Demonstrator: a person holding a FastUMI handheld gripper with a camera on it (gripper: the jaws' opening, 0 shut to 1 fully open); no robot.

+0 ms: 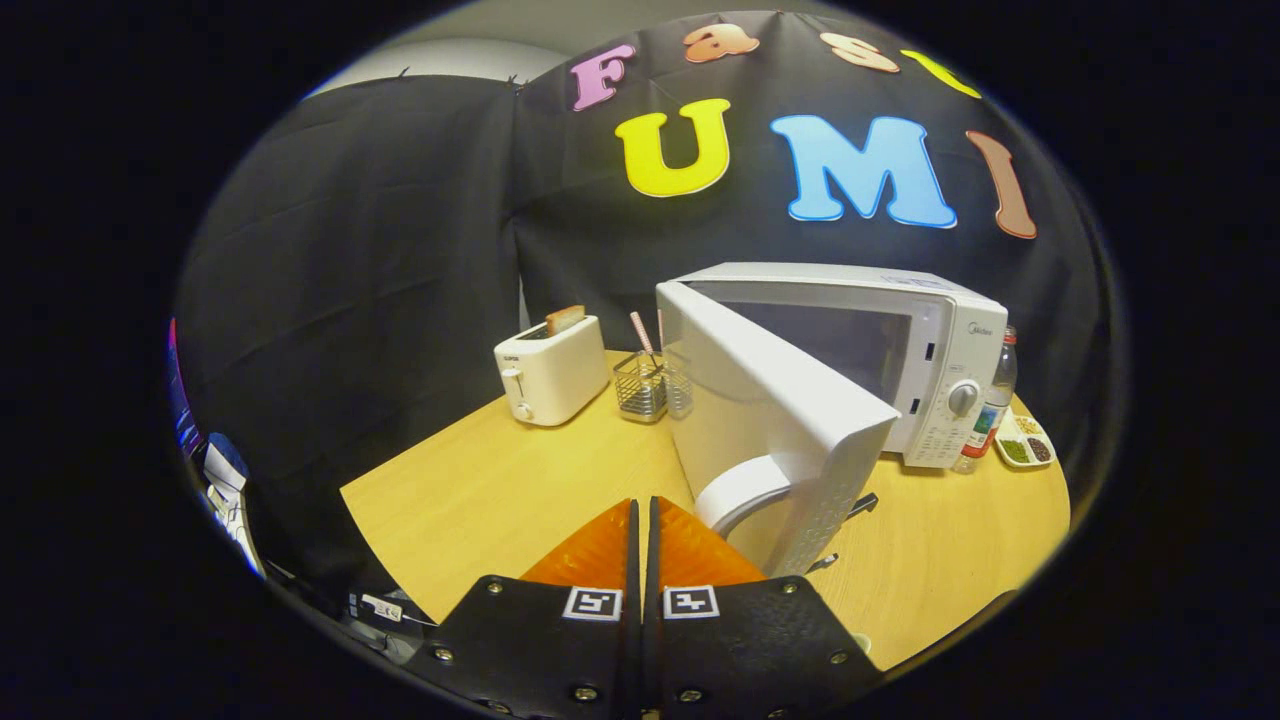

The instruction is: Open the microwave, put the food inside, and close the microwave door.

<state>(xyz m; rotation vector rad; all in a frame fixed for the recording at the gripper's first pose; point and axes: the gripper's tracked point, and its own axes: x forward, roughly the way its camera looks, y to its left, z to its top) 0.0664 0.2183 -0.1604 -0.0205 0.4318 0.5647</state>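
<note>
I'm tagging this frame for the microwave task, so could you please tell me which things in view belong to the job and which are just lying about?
Part of the job:
- microwave, cavity exposed
- its door, swung open toward the gripper
- gripper, fingers together, gripping nothing, beside the door's edge

Just lying about:
- toaster with toast
- wire basket
- bottle
- small dish

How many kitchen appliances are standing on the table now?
2. The toaster stands at the table's far side, beside the wire basket. The microwave stands right of that basket, door open. The shut claw is near the door.
</note>
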